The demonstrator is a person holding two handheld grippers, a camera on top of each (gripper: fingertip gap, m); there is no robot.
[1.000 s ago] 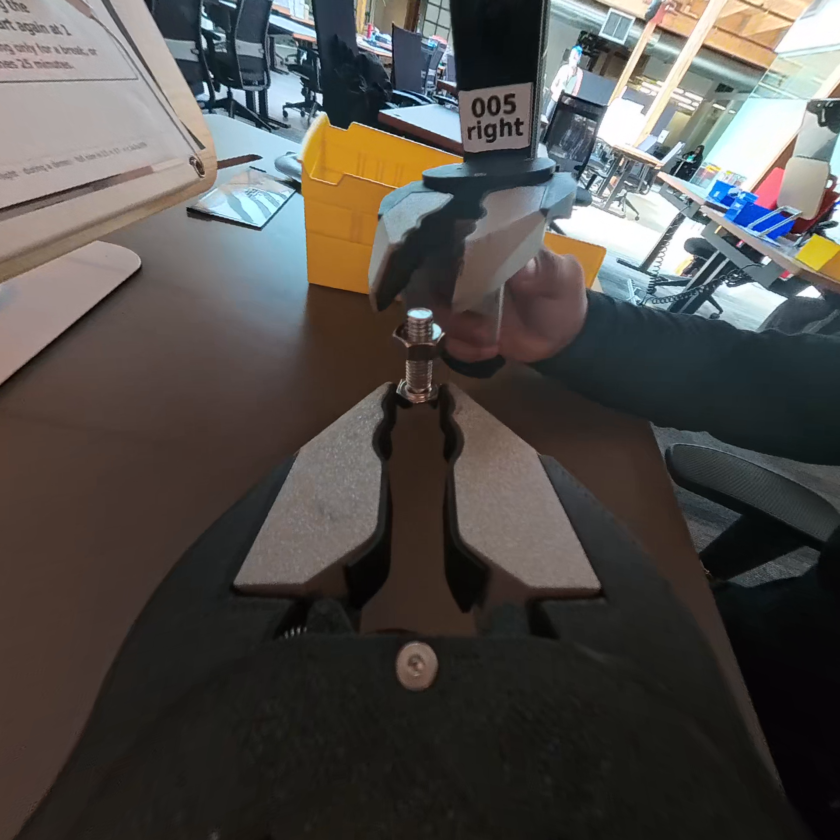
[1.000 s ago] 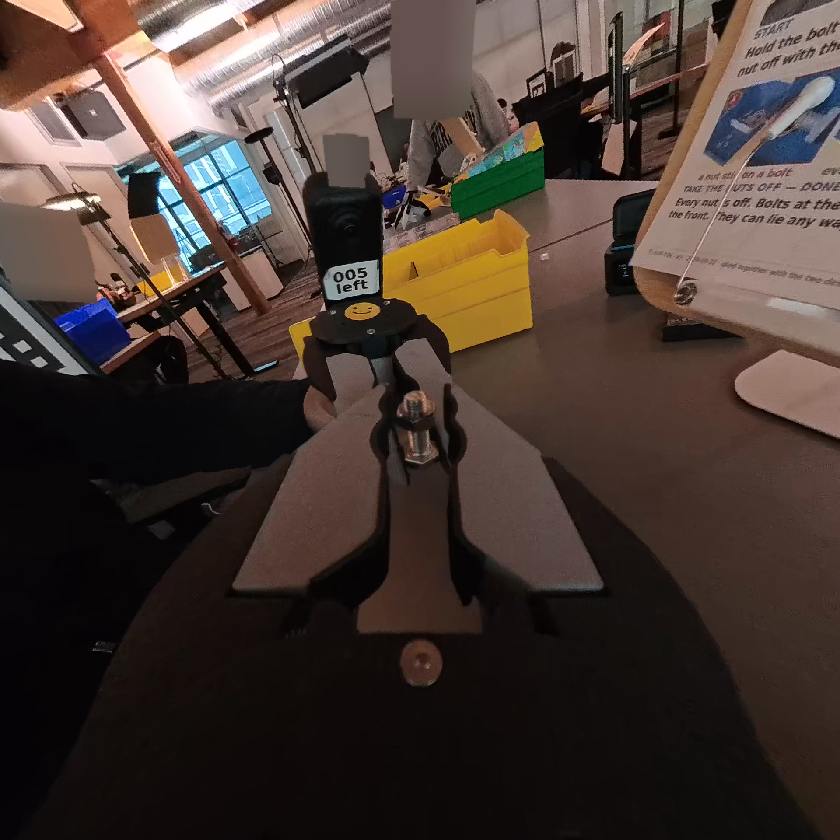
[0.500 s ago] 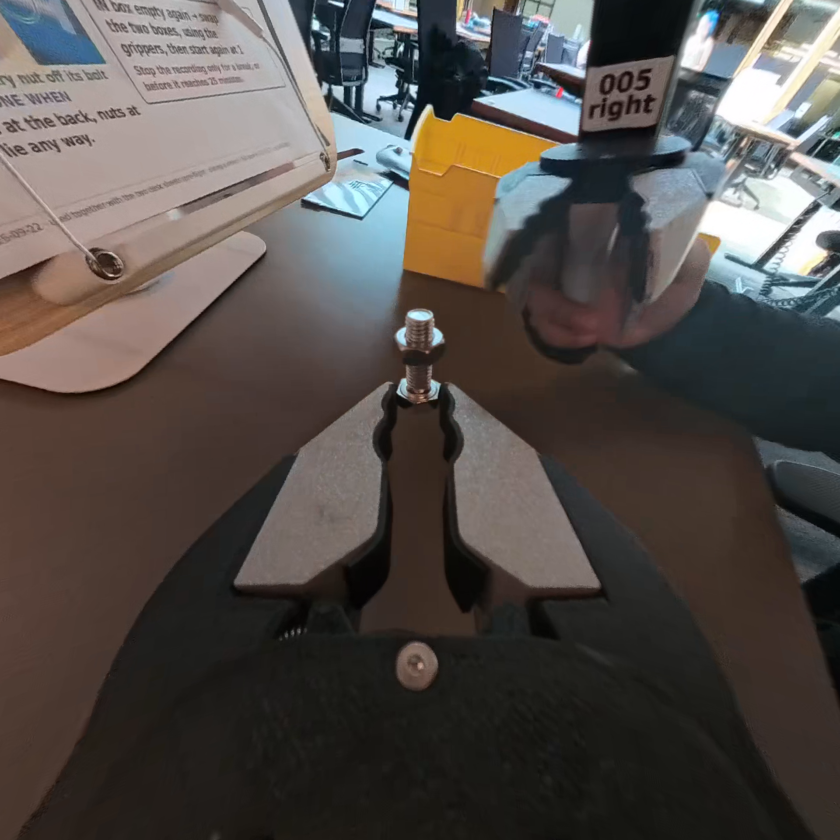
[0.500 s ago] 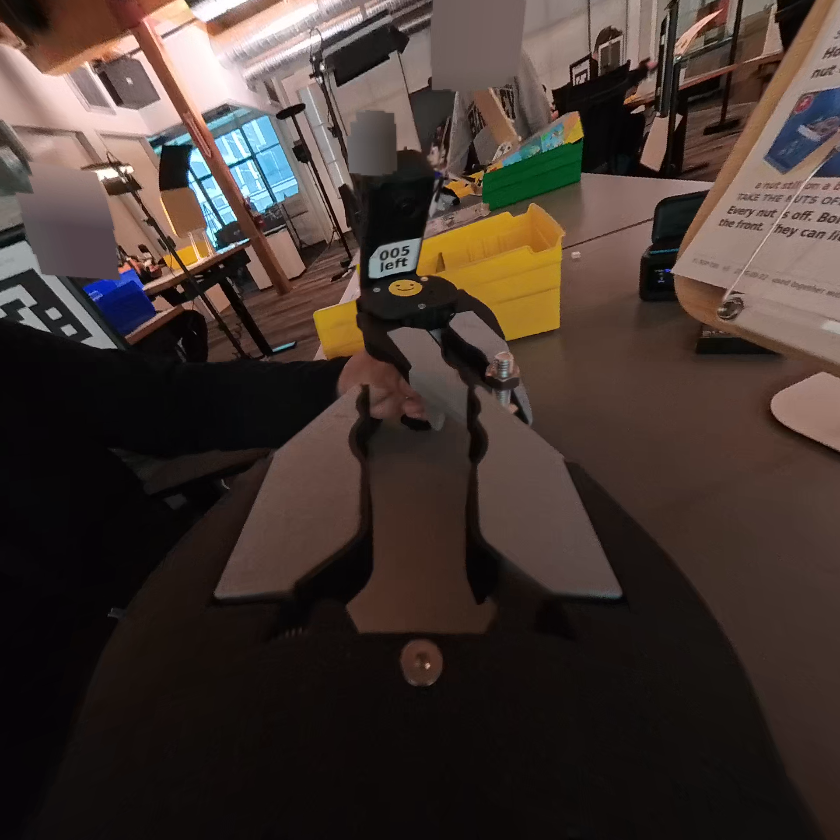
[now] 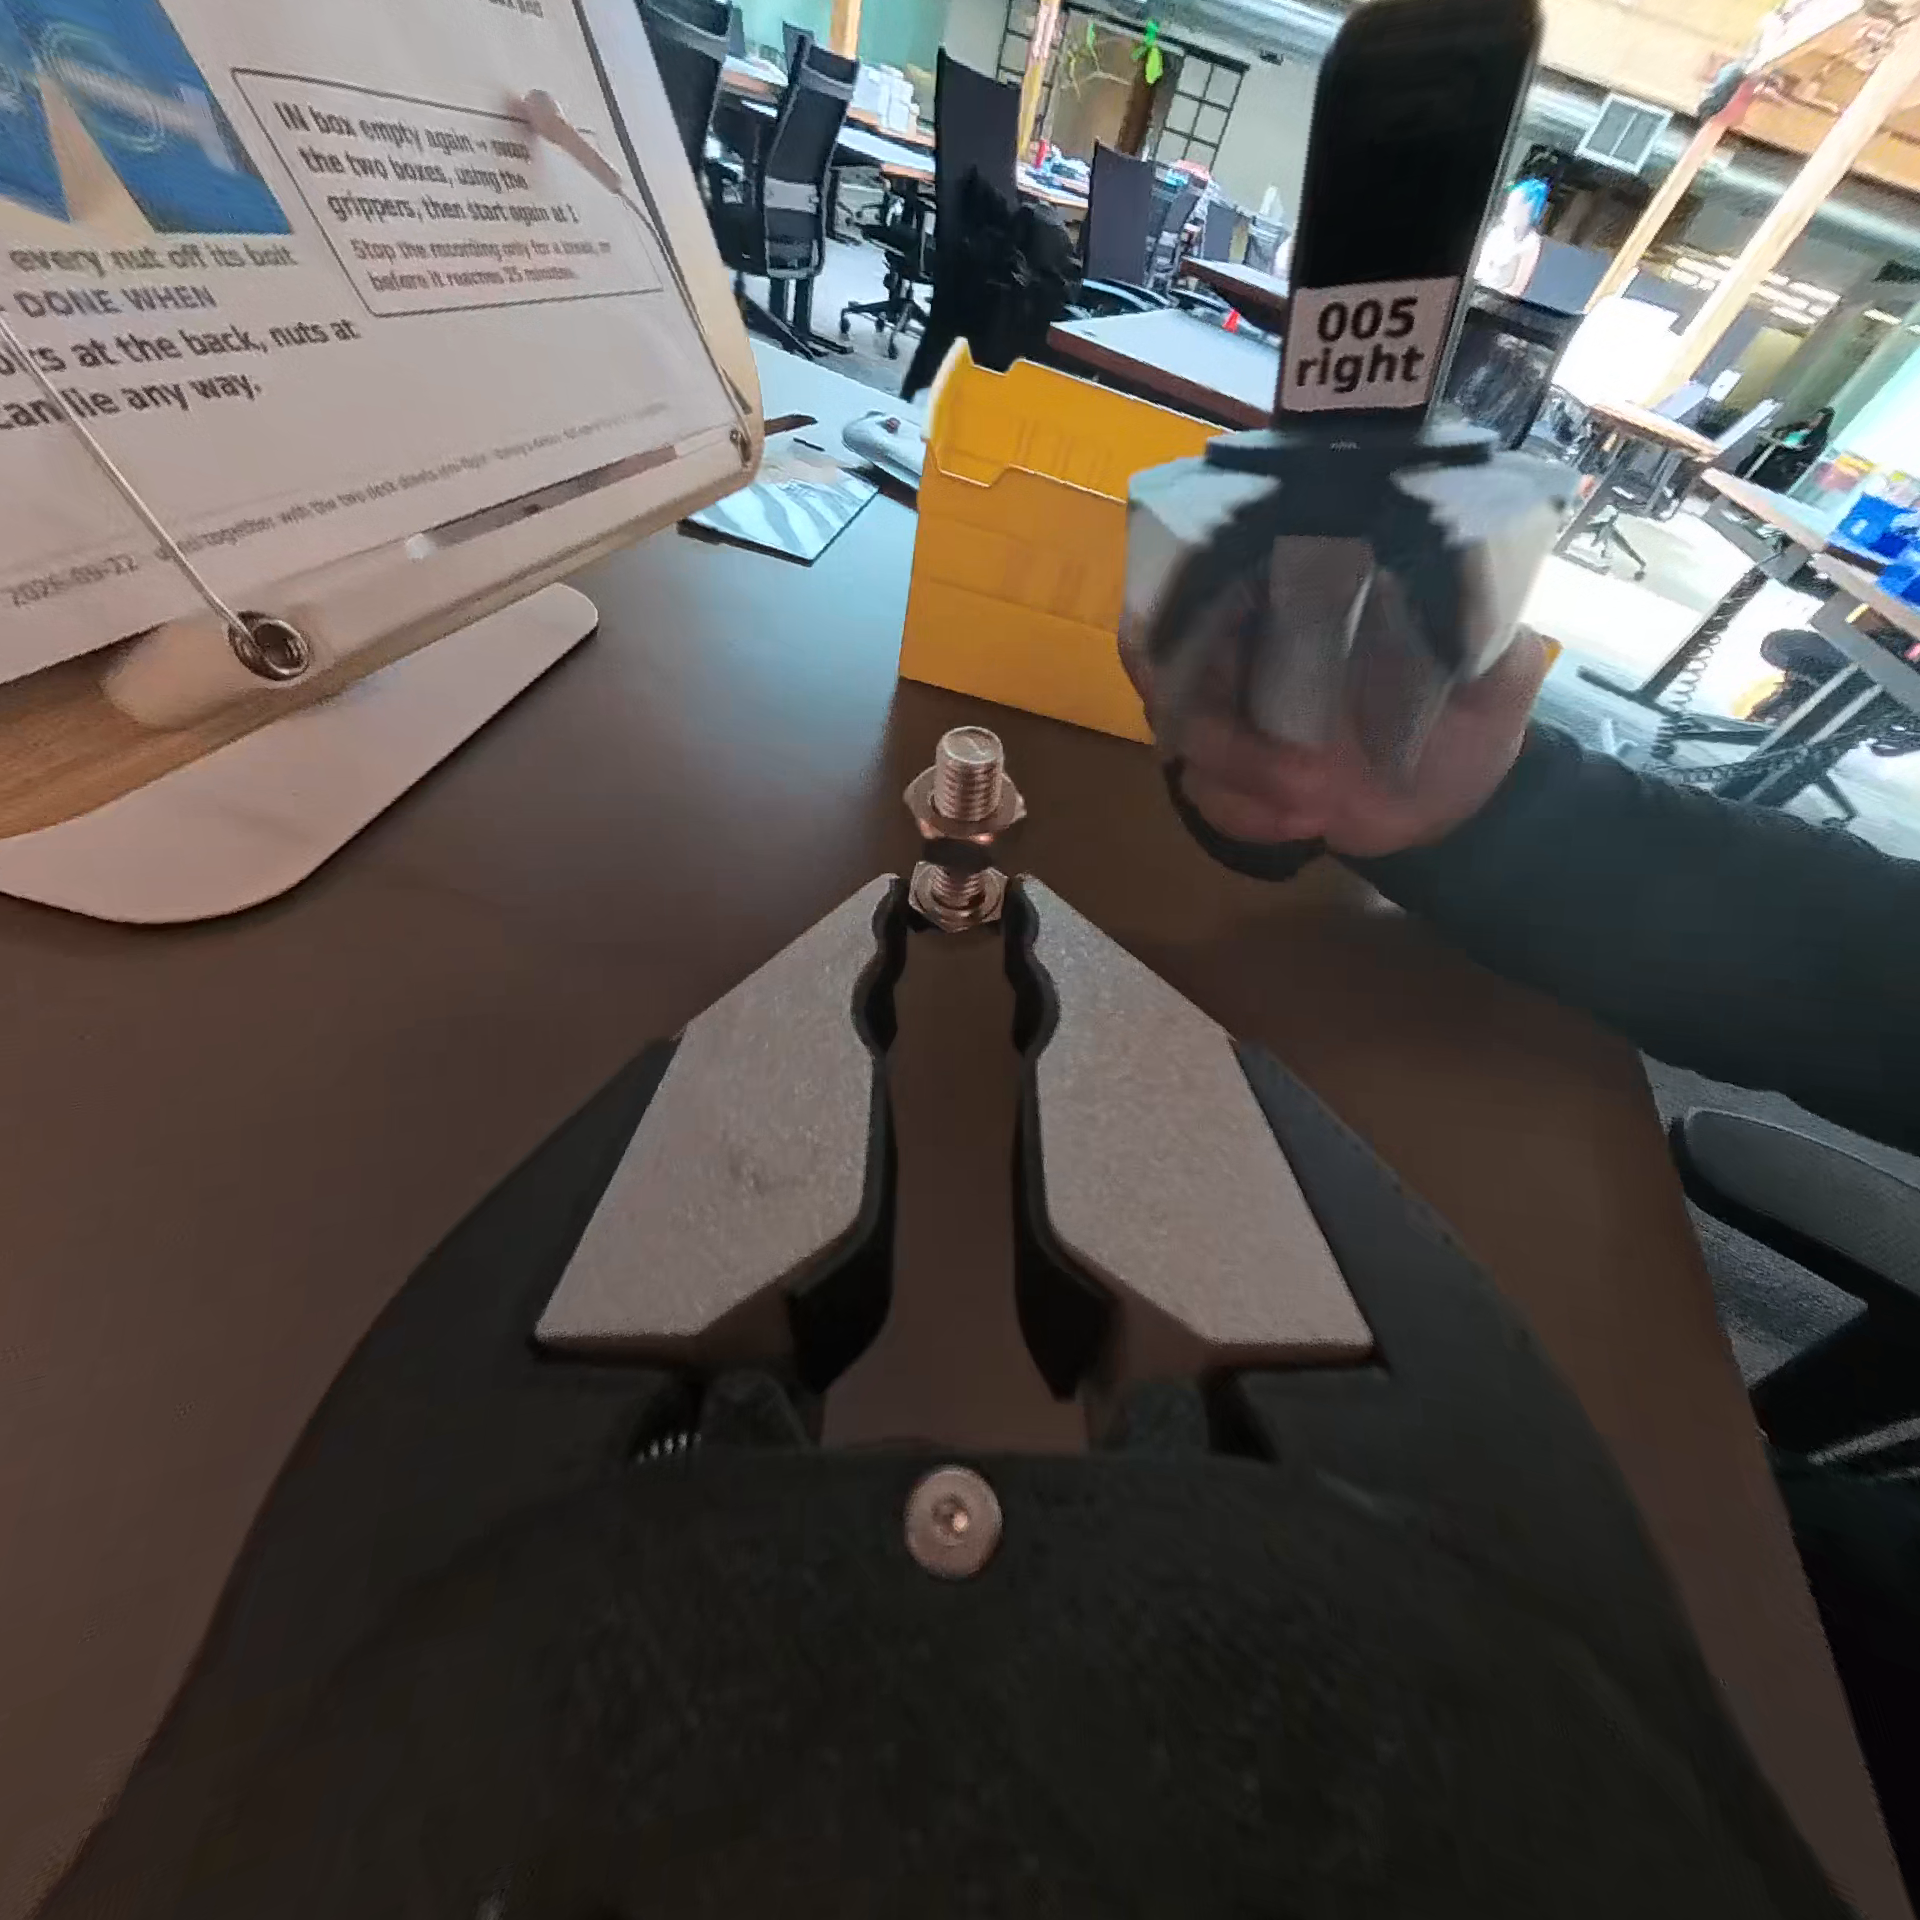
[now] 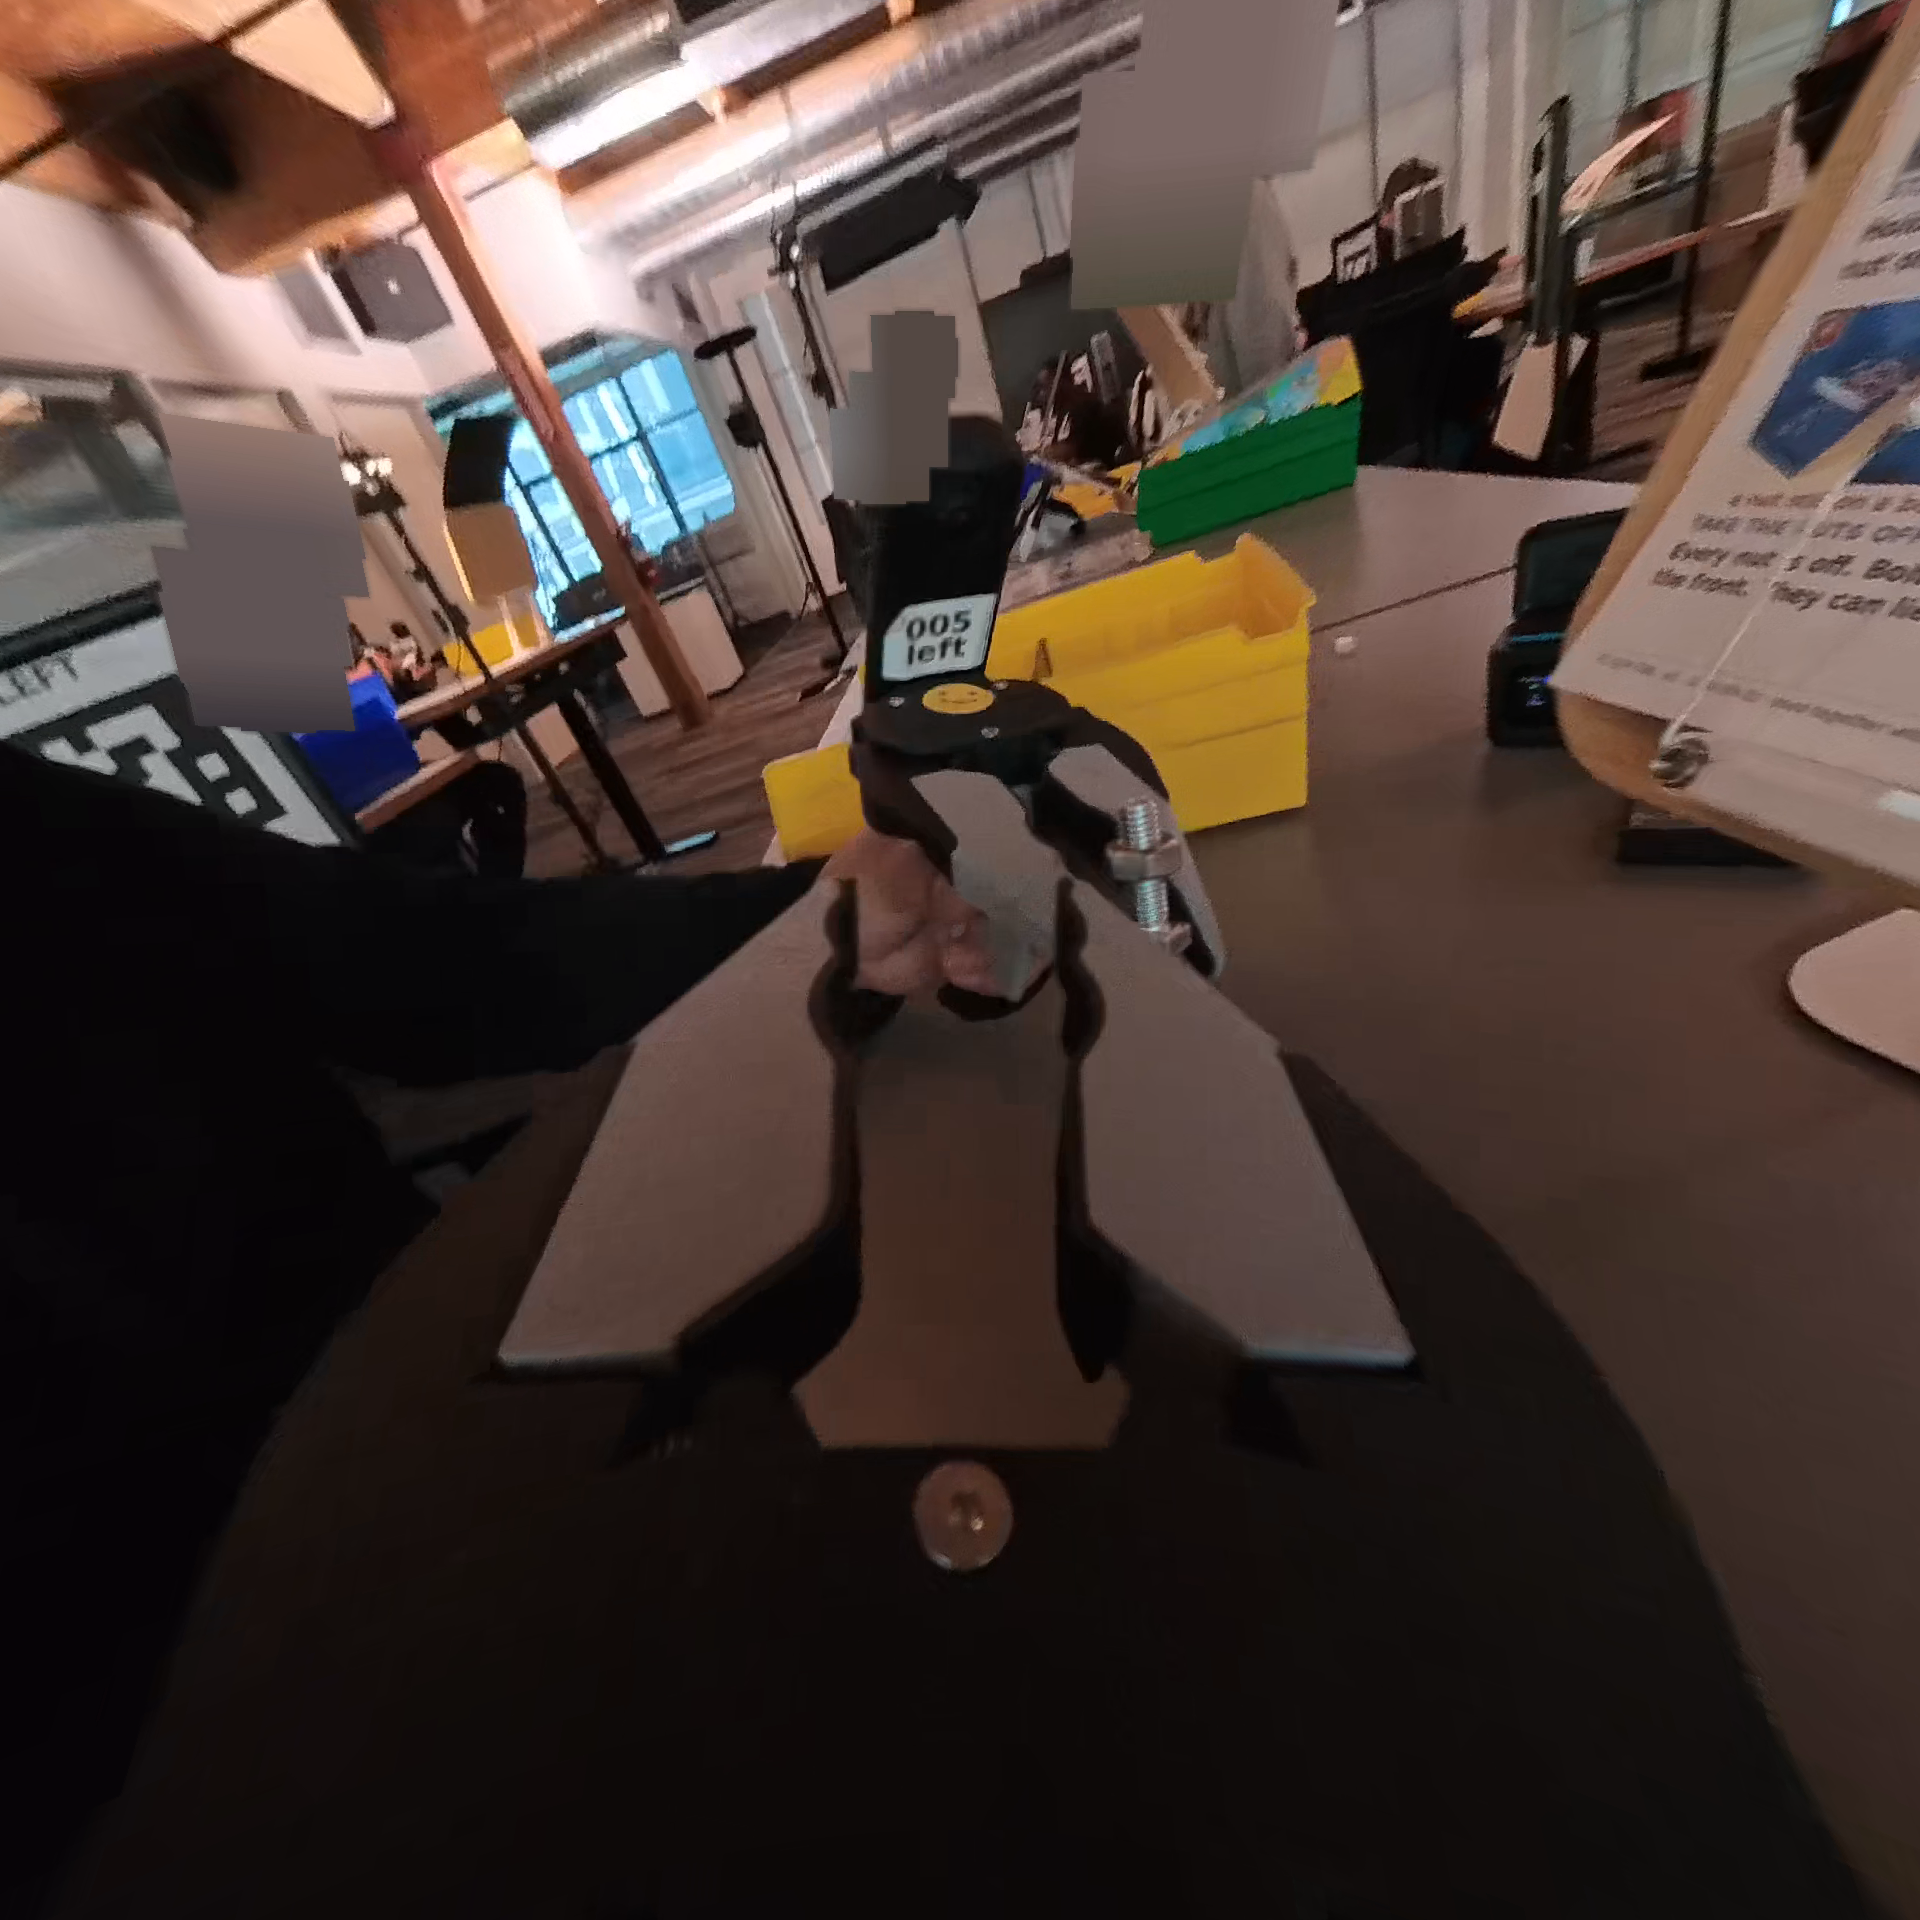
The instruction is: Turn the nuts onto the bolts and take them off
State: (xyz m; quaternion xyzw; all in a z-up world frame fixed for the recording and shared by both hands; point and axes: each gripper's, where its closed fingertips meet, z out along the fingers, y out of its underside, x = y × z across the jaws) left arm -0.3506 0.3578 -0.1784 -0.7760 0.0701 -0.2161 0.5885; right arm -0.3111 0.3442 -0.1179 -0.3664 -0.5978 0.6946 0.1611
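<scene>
A silver bolt (image 5: 954, 831) stands upright with a hex nut (image 5: 964, 816) part way down its thread. My left gripper (image 5: 954, 906) is shut on the bolt's head and holds it above the dark table (image 5: 520, 1039). My right gripper (image 6: 951, 935) is open and empty. In the left wrist view it (image 5: 1314, 675) hangs to the right of and beyond the bolt, apart from it, with a hand on it. The right wrist view shows the left gripper (image 6: 1164, 935) with the bolt (image 6: 1148, 894) and nut (image 6: 1140, 860) just right of my right fingertips.
A yellow bin (image 5: 1029, 561) stands behind the bolt, also in the right wrist view (image 6: 1174, 675). An instruction board on a white stand (image 5: 312, 416) is at the left. A black case (image 6: 1538, 644) and a green bin (image 6: 1247, 468) lie farther back. The table edge (image 5: 1621, 1039) is at the right.
My right gripper has opened, left the nut, and drawn back up and to the right. My left gripper still holds the bolt and has turned towards the instruction board.
</scene>
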